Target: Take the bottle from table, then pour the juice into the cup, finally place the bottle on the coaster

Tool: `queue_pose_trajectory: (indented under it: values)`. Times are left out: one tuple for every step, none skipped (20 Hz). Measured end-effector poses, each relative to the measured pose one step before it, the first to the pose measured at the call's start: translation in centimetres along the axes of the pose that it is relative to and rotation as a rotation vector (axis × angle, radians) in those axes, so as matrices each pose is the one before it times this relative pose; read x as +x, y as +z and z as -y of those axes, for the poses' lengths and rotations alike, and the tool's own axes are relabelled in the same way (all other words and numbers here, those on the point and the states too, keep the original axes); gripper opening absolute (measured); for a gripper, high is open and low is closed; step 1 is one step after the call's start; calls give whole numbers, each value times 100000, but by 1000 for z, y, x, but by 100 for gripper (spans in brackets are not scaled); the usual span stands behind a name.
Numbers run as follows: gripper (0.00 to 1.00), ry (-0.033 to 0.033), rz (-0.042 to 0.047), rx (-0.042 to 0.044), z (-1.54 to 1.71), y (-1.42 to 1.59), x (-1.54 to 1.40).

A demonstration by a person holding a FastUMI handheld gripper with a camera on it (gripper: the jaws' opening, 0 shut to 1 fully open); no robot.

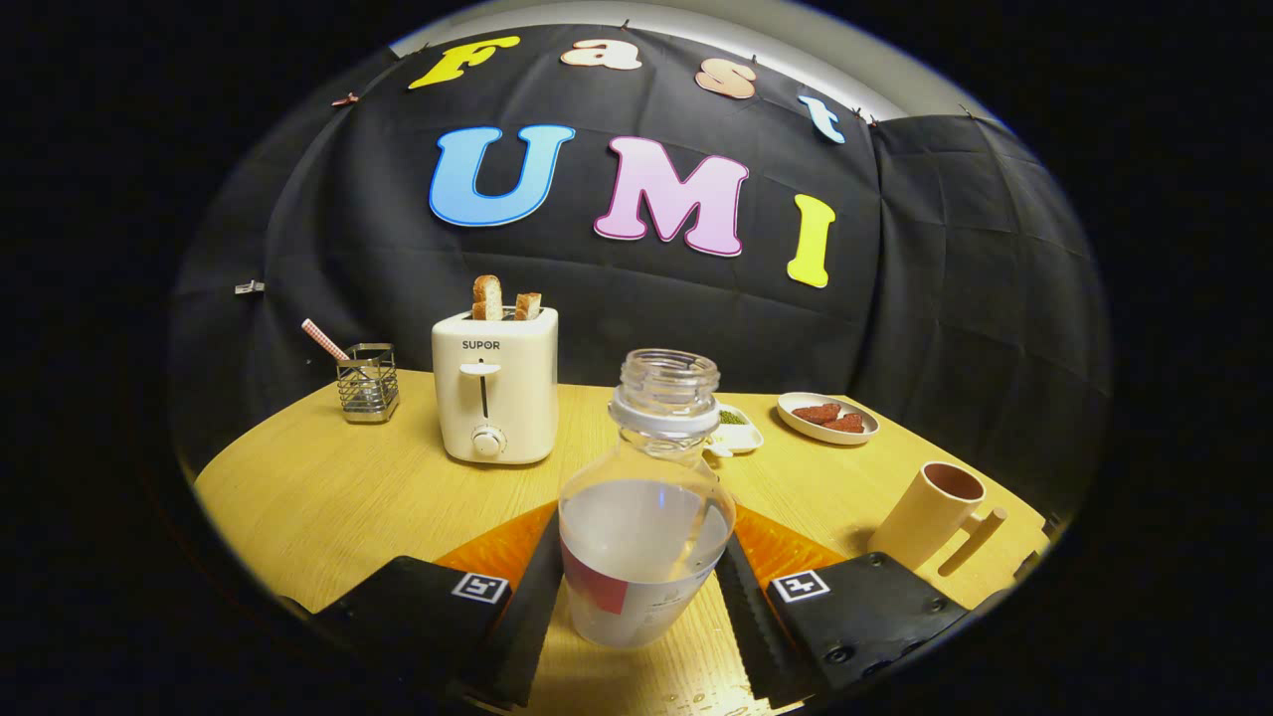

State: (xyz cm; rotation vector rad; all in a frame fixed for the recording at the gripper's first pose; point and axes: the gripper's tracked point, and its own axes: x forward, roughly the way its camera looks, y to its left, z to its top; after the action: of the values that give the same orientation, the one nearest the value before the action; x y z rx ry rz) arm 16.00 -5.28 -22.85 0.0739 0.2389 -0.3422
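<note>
In the gripper view I see the uncapped bottle (646, 517) standing upright between my gripper (641, 607) fingers, both pads against its sides, gripping it. An orange coaster (502, 547) lies beneath and behind it. The cup (930, 512) sits at two o'clock, the toaster (495, 393) at eleven.

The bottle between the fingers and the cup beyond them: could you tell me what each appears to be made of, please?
The bottle, which the gripper holds with both fingers against its sides, looks like clear, glossy plastic: the liquid level shows through the wall and the open neck is threaded. The cup looks like matte beige ceramic or plastic; its even, dull surface leaves that open.
</note>
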Motion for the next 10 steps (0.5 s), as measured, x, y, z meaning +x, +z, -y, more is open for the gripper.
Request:
queue_pose_trajectory:
  values:
    - [79, -1399, -867, 1294, 369, -108, 172]
    - [78, -1189, -607, 1011, 494, -3, 64]
    - [76, 736, -624, 1246, -4, 22, 34]
    - [75, 538, -141, 703, -73, 88, -145]
    - [74, 222, 272, -219, 151, 215, 1]
    - [73, 861, 437, 101, 113, 307, -122]
    - [73, 1537, -41, 484, 17, 492, 64]
    - [73, -290, 218, 401, 271, 295, -251]
    - [73, -704, 736, 349, 454, 664, -53]
    - [73, -127, 672, 1113, 328, 849, -187]
